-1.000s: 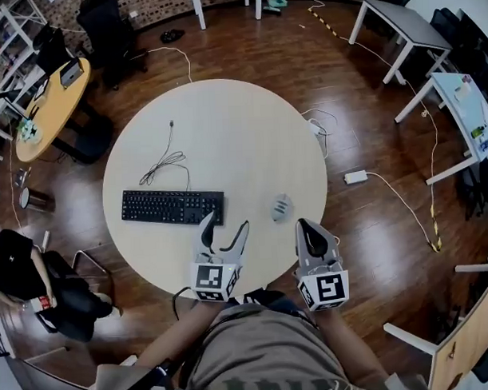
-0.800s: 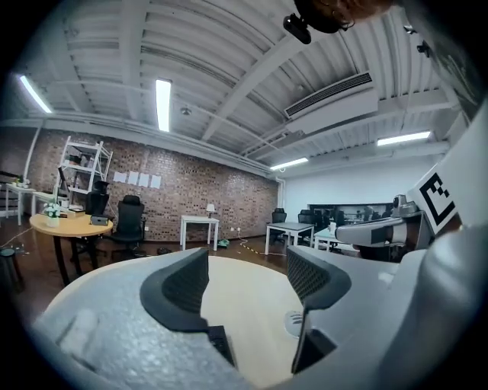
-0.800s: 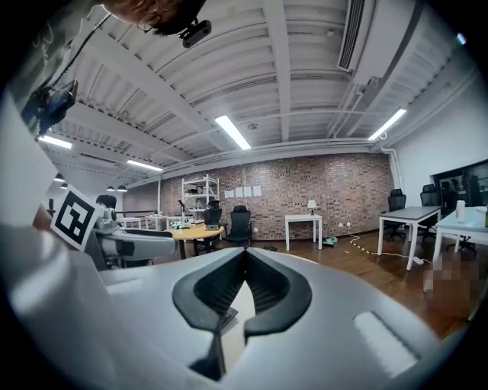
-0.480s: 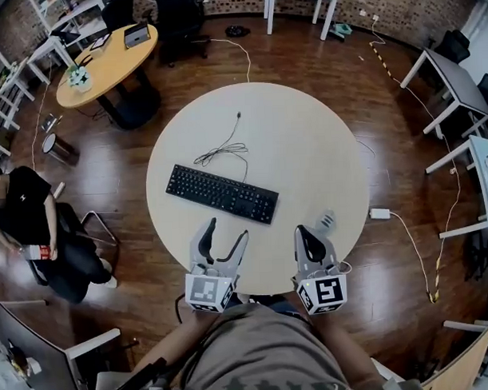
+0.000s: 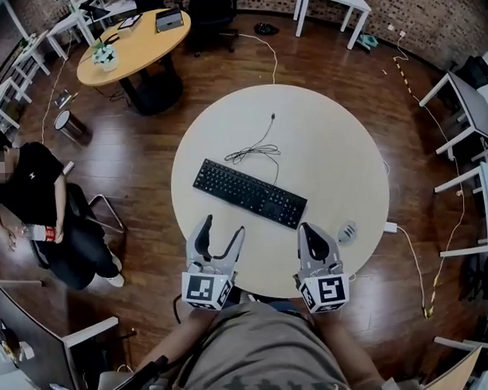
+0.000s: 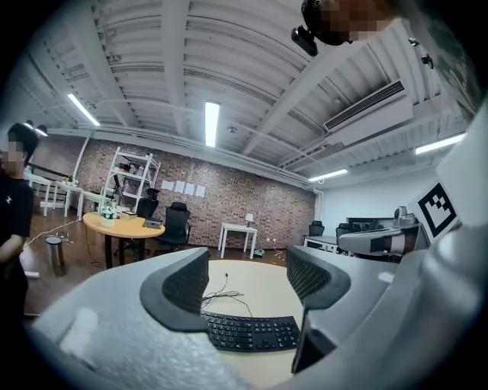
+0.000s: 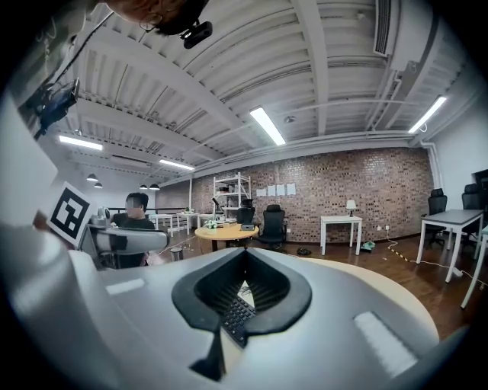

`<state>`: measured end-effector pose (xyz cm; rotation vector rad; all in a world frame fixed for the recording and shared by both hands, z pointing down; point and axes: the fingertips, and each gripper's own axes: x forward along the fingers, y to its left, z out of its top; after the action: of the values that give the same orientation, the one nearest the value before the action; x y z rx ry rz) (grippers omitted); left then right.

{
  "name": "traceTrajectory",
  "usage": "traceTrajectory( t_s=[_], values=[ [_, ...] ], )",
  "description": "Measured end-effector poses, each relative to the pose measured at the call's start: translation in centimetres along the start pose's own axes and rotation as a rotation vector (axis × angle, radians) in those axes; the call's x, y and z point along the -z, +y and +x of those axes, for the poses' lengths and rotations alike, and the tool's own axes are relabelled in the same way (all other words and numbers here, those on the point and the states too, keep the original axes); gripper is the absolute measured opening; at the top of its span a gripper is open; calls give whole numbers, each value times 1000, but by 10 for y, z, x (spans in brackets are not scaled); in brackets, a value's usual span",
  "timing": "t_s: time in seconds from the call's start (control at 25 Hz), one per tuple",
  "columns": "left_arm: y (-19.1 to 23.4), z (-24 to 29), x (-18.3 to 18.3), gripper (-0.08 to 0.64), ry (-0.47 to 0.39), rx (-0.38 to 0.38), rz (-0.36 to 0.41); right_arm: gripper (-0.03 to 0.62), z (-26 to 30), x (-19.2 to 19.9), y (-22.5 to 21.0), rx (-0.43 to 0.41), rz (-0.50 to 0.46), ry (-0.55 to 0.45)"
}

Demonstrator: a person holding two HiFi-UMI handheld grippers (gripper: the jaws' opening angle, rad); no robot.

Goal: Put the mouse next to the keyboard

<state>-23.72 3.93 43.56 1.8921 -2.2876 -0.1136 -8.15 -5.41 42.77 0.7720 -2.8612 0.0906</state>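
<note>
Fingers of the left gripper (image 6: 244,280) stand wide apart with nothing between them; through the gap shows the black keyboard (image 6: 248,333) on the pale round counter (image 6: 259,278). On the right gripper (image 7: 244,268) the dark fingers (image 7: 284,293) are closed tip to tip, leaving only a small diamond-shaped opening that holds nothing, with keyboard keys visible through it.

Lower right of centre in the head view lies the mouse (image 5: 347,231): small, oval, grey with paler stripes across it. It rests on the counter (image 5: 322,147) close to the near right edge, just beside the right gripper (image 5: 312,237) on its right side. It is set apart from the right end of the keyboard (image 5: 249,192), which lies slantwise across the middle. A thin cable (image 5: 254,150) loops from the keyboard toward the far edge.

Both grippers are low in the frame over the counter's near edge, side by side and apart. The left gripper (image 5: 221,233) and the right one point their fingers up the frame toward the keyboard, and their marker cubes face the person (image 5: 257,354) whose forearms enter from the bottom edge.
</note>
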Motion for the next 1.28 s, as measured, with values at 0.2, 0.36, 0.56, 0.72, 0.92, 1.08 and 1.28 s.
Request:
traceTrajectory(
  t_s=[0.2, 0.36, 0.56, 0.72, 0.92, 1.08, 1.28],
  values=[
    [16, 6, 3, 320, 9, 18, -7, 5, 6, -3, 7, 25, -12, 4],
    [19, 9, -1, 0, -3, 75, 7, 5, 10, -2, 6, 57, -14, 8],
    [19, 14, -4, 0, -7, 128, 6, 5, 15, -3, 9, 76, -13, 16],
    [23, 17, -6, 0, -4, 135, 19, 5, 20, -4, 13, 84, -16, 12],
    [27, 19, -6, 0, 1, 140, 25, 5, 23, -5, 13, 97, -16, 22],
    [34, 17, -14, 0, -1, 141, 32, 5, 26, -6, 18, 97, -22, 24],
    [45, 13, -16, 0, -22, 139, 58, 5, 27, -3, 27, 113, -22, 49]
  ],
)
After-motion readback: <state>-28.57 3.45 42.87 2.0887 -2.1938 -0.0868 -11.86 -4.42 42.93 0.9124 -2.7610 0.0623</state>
